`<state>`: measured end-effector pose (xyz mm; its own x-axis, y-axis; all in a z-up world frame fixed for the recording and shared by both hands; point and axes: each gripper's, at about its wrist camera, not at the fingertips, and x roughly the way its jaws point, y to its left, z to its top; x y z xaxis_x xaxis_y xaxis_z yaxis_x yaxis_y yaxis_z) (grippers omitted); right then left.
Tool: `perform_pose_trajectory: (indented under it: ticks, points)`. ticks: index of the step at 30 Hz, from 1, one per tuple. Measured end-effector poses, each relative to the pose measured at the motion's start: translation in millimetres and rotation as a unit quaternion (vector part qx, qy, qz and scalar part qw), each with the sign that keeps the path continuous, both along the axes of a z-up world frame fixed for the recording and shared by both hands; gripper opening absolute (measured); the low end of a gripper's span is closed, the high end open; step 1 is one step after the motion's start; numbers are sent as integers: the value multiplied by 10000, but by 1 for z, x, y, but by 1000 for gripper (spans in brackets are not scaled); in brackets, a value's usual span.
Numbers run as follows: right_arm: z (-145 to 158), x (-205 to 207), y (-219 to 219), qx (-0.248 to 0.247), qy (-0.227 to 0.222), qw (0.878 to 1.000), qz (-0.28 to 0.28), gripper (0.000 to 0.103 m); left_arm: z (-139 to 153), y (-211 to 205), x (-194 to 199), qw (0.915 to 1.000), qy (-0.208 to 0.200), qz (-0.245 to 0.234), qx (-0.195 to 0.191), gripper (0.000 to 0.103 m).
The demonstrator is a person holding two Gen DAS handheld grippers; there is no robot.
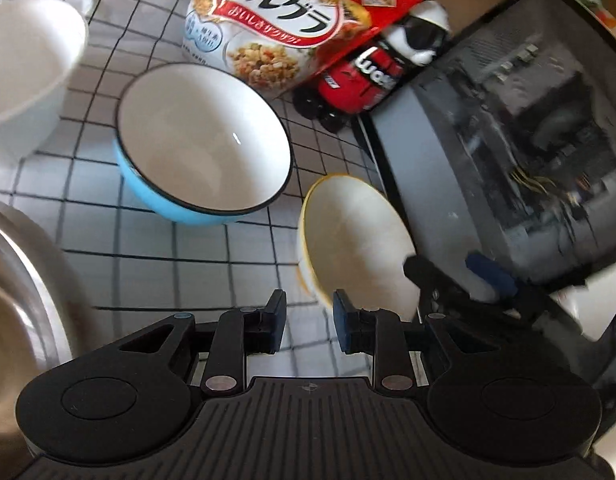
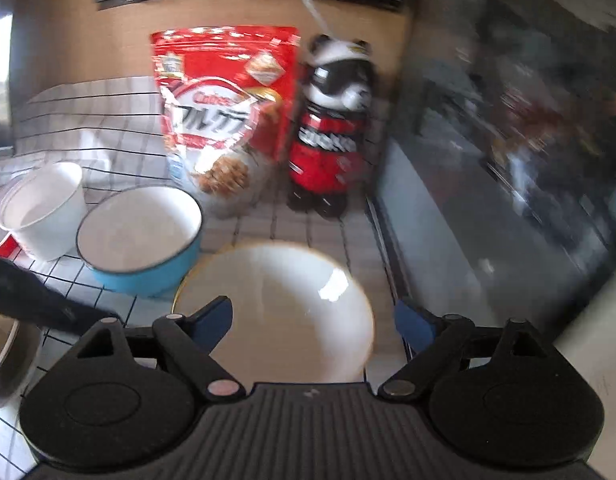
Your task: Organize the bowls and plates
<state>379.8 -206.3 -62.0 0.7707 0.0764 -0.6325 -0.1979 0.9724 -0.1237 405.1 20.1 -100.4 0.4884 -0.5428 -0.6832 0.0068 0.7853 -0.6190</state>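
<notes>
The checked worktop (image 1: 156,248) is still carrying scattered bowls: blue bowl (image 1: 200,148), yellow-rimmed bowl (image 2: 276,312), white cup (image 2: 48,208), nothing nested. Your right gripper (image 2: 313,322) is gaping around the yellow-rimmed one, ungripped; your left gripper (image 1: 309,320) is hovering narrow and empty.

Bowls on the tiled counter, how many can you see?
4: a white bowl far left, a blue bowl beside it, a yellow-rimmed bowl nearest the right gripper, a metal bowl at the left edge. More may be hidden.
</notes>
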Motion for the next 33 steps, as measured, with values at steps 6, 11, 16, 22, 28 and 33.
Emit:
perform_pose_trajectory:
  ticks: [6, 11, 16, 22, 28, 33]
  points:
    - [-11, 52, 0, -84, 438, 9960, 777, 85, -4, -8, 7, 9981, 201, 485, -310, 28]
    - [-25, 86, -2, 56, 570, 9964, 618, 77, -14, -15, 22, 9984, 399, 390, -87, 28]
    - [-39, 99, -11, 210, 917, 9948, 380, 74, -28, -23, 32, 9982, 577, 110, -145, 28]
    - [-58, 110, -17, 345, 1323, 9903, 256, 74, -46, -30, 47, 9950, 976, -108, -181, 22]
    - [-61, 106, -18, 663, 1526, 9856, 310, 75, -45, -22, 47, 9923, 1185, -249, -276, 18]
    - [-58, 90, -8, 1074, 1794, 9764, 544, 75, -35, -7, 34, 9921, 1161, -417, 207, 16]
